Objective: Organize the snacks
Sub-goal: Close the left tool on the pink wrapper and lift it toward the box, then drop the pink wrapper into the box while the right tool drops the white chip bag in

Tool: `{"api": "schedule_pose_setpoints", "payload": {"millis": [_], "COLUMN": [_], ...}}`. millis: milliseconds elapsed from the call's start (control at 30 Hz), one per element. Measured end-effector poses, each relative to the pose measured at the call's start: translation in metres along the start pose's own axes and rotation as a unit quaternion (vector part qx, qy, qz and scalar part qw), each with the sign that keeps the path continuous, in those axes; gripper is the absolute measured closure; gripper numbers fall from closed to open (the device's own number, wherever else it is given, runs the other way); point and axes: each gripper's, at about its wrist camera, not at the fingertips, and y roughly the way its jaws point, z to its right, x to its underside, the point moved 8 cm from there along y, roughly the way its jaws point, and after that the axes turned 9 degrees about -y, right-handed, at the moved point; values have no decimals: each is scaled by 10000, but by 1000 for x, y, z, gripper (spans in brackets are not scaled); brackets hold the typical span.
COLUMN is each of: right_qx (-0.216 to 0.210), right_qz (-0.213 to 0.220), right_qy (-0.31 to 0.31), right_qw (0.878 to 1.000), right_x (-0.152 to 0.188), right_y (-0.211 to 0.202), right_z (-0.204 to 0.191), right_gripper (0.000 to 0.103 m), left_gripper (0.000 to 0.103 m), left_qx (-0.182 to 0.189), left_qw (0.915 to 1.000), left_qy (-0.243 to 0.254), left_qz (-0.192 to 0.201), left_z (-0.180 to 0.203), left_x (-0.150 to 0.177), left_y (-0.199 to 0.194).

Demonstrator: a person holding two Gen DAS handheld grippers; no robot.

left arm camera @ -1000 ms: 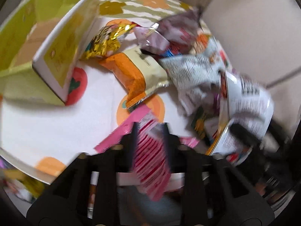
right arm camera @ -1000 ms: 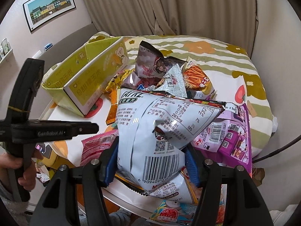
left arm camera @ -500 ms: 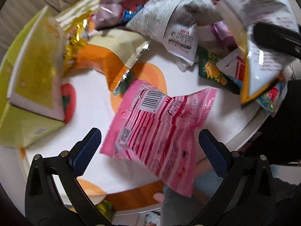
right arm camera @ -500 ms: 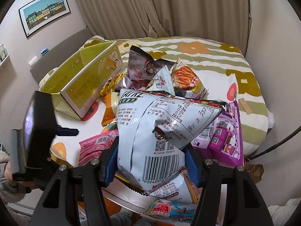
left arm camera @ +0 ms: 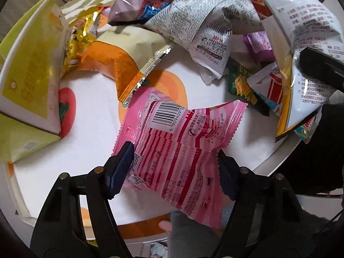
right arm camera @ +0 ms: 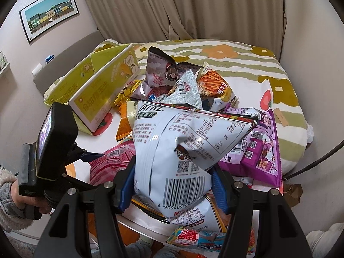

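Basically left gripper (left arm camera: 175, 167) pinches the pink snack bag (left arm camera: 178, 148) mid-body, over the table (left arm camera: 90, 129) edge at 6 o'clock. Right gripper (right arm camera: 173, 187) clamps the white chip bag (right arm camera: 182, 148). Both look light, puffy, slick; grip seams. Yellow box (right arm camera: 101, 94) at 10 o'clock.

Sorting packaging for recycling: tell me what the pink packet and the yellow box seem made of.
Pink packet: probably thin plastic film, glossy; it crinkles, glints, and has serrated heat-sealed ends. Yellow box: apparently printed cardboard, smooth with slight sheen; stiff flat panels and a pale raw edge.
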Motion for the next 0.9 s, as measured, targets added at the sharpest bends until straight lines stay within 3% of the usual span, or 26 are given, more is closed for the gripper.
{"api": "schedule_pose_setpoints", "payload": {"millis": [233, 467, 667, 900], "right_qx": [-15, -1, -22, -197], "right_qz": [43, 282, 529, 711], "right_qy": [-63, -367, -566, -602], "right_qw": [10000, 9989, 9970, 9955], "right_x": [-8, -40, -86, -148], "right_y": [-10, -39, -49, -35], "right_z": [-2, -15, -43, -99], "right_gripper": [46, 46, 46, 46], "left_gripper": [34, 34, 34, 34], "left_qx": [82, 15, -116, -269], "left_qw": [9992, 9928, 9837, 9750], "left_qy": [-203, -457, -768, -1100], "left_qz": [334, 1105, 1622, 1913], "left_z": [5, -14, -69, -170], "left_x": [2, -20, -41, -65], "left_y": [-50, -131, -183, -217]}}
